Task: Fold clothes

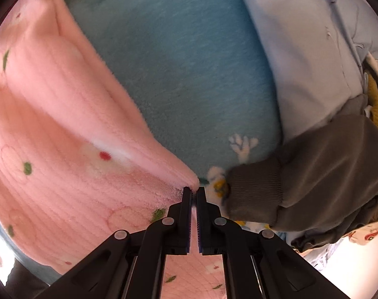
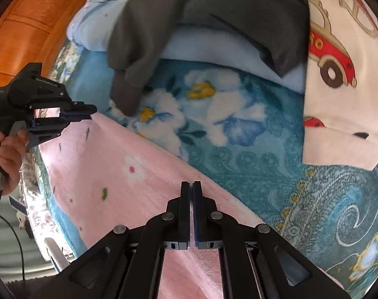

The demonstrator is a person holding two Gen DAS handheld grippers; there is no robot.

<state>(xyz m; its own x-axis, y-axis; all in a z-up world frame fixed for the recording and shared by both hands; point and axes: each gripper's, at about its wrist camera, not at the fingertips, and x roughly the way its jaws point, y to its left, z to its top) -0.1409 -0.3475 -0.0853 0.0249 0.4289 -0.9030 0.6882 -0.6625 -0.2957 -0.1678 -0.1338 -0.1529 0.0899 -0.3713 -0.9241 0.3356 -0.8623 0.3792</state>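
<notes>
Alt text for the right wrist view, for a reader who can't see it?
Right claw shut on the edge of a pink blanket lying on a blue flowered blanket. The left claw pinches its far corner, beside a grey sweatshirt.

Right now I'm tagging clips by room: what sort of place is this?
Probably a bedroom: a blue floral blanket covers a bed, a wooden headboard stands behind, and clothes lie piled on it.

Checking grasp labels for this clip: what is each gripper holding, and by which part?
Both hold the pink fleece garment. The left gripper is shut on a corner of it; the right gripper is shut on its edge farther along.
</notes>
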